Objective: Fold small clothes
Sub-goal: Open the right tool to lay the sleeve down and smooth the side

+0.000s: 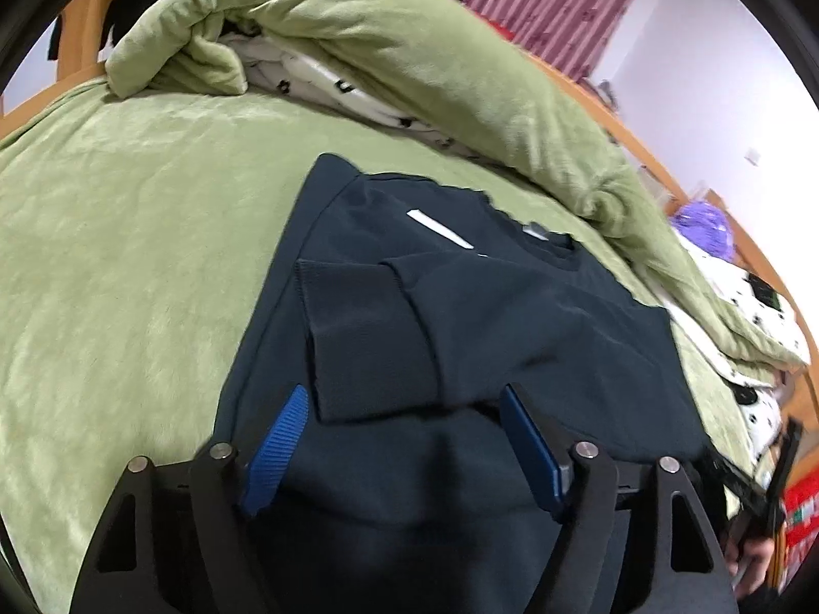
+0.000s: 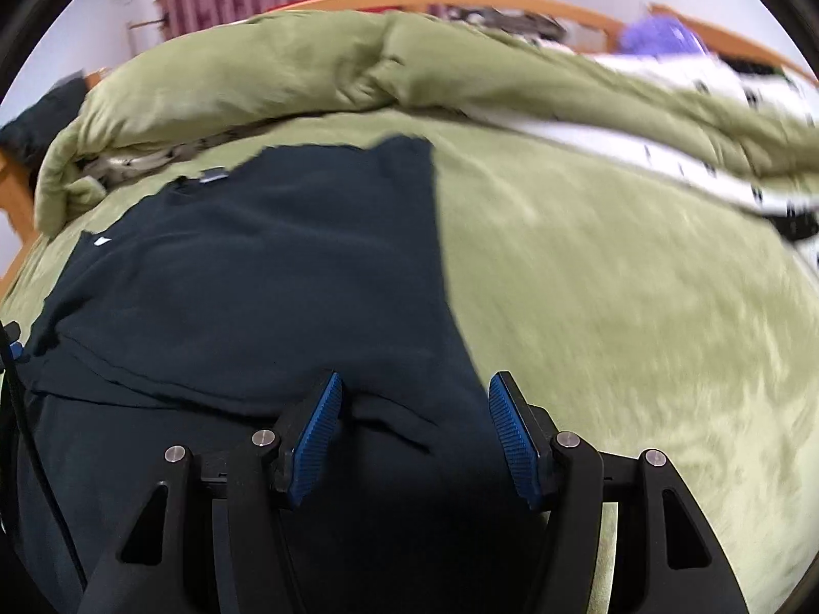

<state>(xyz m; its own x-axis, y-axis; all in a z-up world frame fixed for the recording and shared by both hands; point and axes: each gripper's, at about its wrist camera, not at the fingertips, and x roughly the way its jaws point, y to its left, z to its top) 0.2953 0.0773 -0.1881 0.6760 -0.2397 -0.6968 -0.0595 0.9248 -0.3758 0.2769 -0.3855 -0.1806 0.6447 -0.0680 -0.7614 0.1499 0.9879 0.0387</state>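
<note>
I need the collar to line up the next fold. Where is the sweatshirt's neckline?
In the left wrist view, the dark navy sweatshirt's round neckline lies at its far end, right of centre, nearest the bunched green duvet.

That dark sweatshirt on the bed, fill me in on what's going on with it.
A person with a gripper in each hand is folding a dark sweatshirt laid flat on the green bedspread. One sleeve is already folded across the body. The left gripper and the right gripper both hover open over the near part of the garment, gripping nothing yet. A rumpled green duvet lies behind it.
</note>
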